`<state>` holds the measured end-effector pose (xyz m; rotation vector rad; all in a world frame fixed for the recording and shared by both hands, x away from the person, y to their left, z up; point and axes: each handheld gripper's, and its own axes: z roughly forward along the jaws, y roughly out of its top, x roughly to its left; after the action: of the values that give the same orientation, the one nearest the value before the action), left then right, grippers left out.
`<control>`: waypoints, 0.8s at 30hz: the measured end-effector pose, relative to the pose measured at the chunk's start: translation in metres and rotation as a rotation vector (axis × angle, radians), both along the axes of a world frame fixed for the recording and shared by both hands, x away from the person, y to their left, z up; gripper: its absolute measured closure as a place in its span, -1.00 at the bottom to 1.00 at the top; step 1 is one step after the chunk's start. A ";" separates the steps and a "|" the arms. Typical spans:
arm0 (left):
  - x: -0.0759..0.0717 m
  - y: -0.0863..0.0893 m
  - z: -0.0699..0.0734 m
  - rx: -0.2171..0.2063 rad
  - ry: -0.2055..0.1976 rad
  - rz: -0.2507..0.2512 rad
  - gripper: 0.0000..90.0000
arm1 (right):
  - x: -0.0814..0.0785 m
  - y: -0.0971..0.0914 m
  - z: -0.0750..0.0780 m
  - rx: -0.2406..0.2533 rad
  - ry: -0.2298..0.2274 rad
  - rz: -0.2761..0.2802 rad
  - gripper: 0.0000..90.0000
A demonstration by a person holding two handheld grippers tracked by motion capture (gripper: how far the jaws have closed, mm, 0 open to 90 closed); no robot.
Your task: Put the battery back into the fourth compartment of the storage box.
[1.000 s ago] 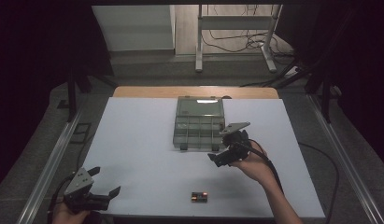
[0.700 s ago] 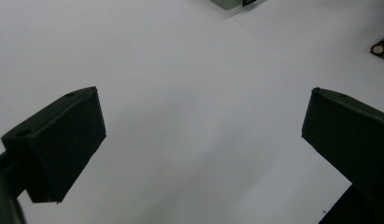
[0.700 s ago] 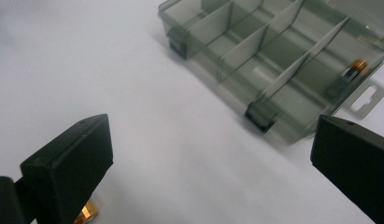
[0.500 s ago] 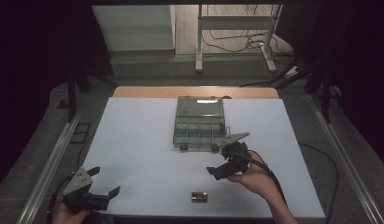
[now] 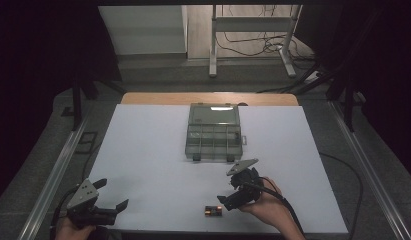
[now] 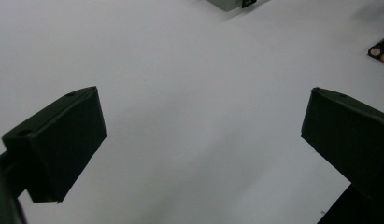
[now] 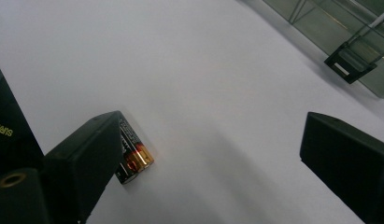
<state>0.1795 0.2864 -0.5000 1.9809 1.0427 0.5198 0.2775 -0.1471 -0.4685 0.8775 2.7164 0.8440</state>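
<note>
Your right gripper hangs just beside the battery pack, jaws wide but just been closing, nothing between them. The pack lies on the tabletop, well short of the clear organizer box. Your left gripper gapes empty.

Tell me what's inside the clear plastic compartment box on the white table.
The clear plastic compartment box shows dividers, and its compartments look empty. The lid's glare hides the rear section, so I can't tell what's there.
</note>
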 end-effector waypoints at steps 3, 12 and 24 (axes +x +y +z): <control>0.000 0.000 0.000 0.001 0.000 -0.001 -0.99 | -0.002 0.002 -0.001 0.001 0.003 0.012 -0.75; 0.000 -0.001 0.000 0.006 -0.003 -0.004 -0.98 | -0.014 0.024 -0.006 -0.059 0.014 0.122 -0.28; -0.001 0.000 0.000 -0.002 -0.004 -0.012 -0.98 | -0.014 0.040 -0.020 -0.083 0.094 0.213 0.38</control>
<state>0.1787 0.2866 -0.4999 1.9823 1.0278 0.5153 0.2635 -0.1076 -0.4881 0.6350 2.9421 0.7367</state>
